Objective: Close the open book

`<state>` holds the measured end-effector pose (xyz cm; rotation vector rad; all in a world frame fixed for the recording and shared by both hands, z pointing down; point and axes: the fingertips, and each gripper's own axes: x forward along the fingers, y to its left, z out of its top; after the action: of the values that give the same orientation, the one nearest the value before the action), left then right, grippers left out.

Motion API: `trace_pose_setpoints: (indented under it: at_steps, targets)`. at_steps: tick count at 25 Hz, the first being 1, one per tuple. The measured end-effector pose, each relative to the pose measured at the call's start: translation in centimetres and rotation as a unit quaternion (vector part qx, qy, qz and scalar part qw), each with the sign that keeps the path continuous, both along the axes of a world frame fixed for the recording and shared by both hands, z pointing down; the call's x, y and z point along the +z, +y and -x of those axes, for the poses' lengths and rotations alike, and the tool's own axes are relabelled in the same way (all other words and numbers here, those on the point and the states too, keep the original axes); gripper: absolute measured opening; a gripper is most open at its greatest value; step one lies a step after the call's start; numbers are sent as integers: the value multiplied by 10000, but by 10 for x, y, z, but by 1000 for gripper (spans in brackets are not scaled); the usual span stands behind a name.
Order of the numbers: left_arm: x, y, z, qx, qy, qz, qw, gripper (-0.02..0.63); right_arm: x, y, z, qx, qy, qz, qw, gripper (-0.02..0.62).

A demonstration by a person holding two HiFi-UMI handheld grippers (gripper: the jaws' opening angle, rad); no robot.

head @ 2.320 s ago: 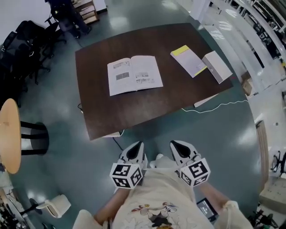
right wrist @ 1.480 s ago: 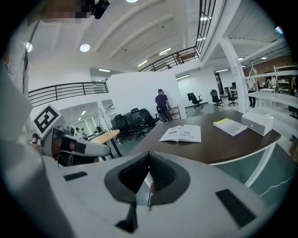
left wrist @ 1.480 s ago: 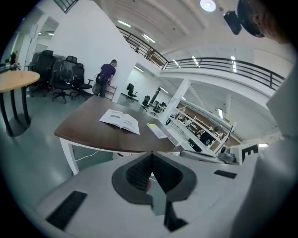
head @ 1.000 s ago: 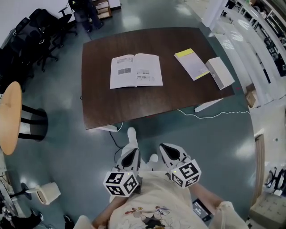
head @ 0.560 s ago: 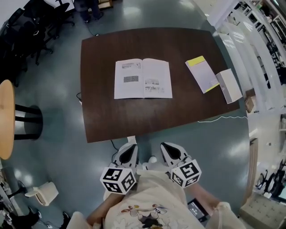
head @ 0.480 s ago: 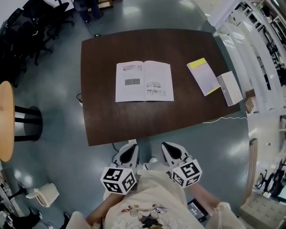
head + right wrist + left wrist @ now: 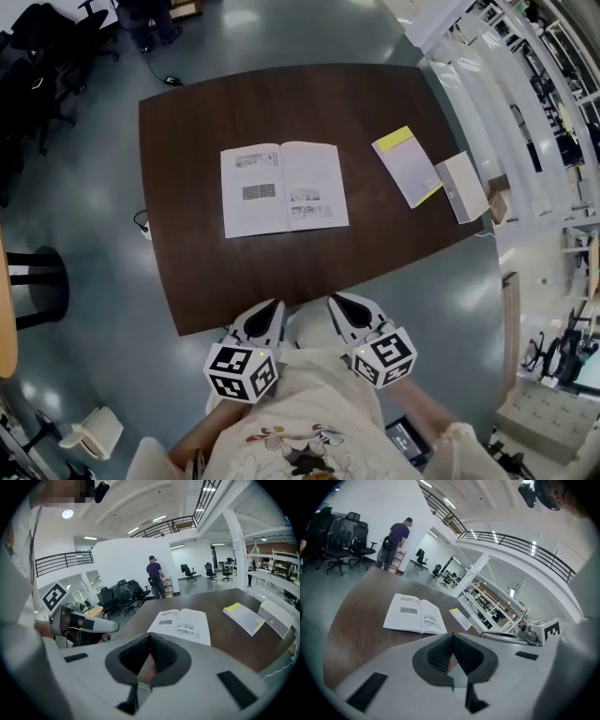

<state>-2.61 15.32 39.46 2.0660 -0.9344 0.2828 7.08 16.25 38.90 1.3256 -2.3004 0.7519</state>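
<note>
Dark brown wood forms the surface (image 7: 178, 272), which stands on a glossy grey-green floor (image 7: 84, 216). Near the middle of it the open book (image 7: 283, 187) lies flat, pages up, with nothing touching it. To its right and clear of it lies a thin booklet with a yellow band (image 7: 408, 165). A white boxy volume (image 7: 463, 187) sits close against that booklet at the surface's right edge (whether the two touch is hard to tell).

The left gripper (image 7: 275, 307) and the right gripper (image 7: 332, 300) sit side by side at the near edge, close to the person's body and well short of the book. On each, the jaws are pressed together with nothing between them. In the left gripper view a person (image 7: 396, 543) stands beyond the far end, near a row of black office chairs (image 7: 342, 536).
</note>
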Motion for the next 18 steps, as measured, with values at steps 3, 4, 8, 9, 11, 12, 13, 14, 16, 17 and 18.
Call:
trace_pose_setpoints:
  at_steps: [3, 4, 8, 9, 11, 12, 13, 14, 16, 17, 18]
  targets:
    - [0, -12, -8, 134, 36, -16, 9999, 6, 6, -7, 2, -282, 46, 168, 9994, 2]
    - [-2, -16, -9, 150, 38, -42, 9999, 6, 7, -9, 3, -413, 64, 242, 9988, 2]
    - [-11, -33, -7, 128, -28, -173, 9998, 6, 10, -23, 7, -903, 119, 395, 9951, 2]
    - [-12, -37, -6, 113, -46, -196, 9997, 6, 10, -26, 8, -1067, 142, 404, 9934, 2]
    - [-10, -45, -8, 49, -78, -222, 9997, 6, 11, -35, 7, -1476, 217, 433, 9879, 2]
    - [-9, -49, -10, 13, -92, -229, 9997, 6, 12, -39, 6, -1671, 272, 449, 9845, 2]
    - [-8, -52, -13, -19, -104, -234, 9997, 6, 13, -45, 2, -1819, 327, 456, 9817, 2]
    - [-8, -55, -17, -51, -111, -243, 9996, 6, 13, -50, -2, -1917, 365, 460, 9797, 2]
    - [-10, -62, -24, -126, -123, -275, 9995, 6, 15, -64, -14, -2019, 392, 480, 9774, 2]
    - [-10, -66, -28, -173, -124, -288, 9994, 6, 16, -72, -21, -2045, 410, 504, 9767, 2]
    - [-11, -70, -32, -225, -120, -291, 9992, 6, 18, -80, -28, -2064, 443, 547, 9759, 2]
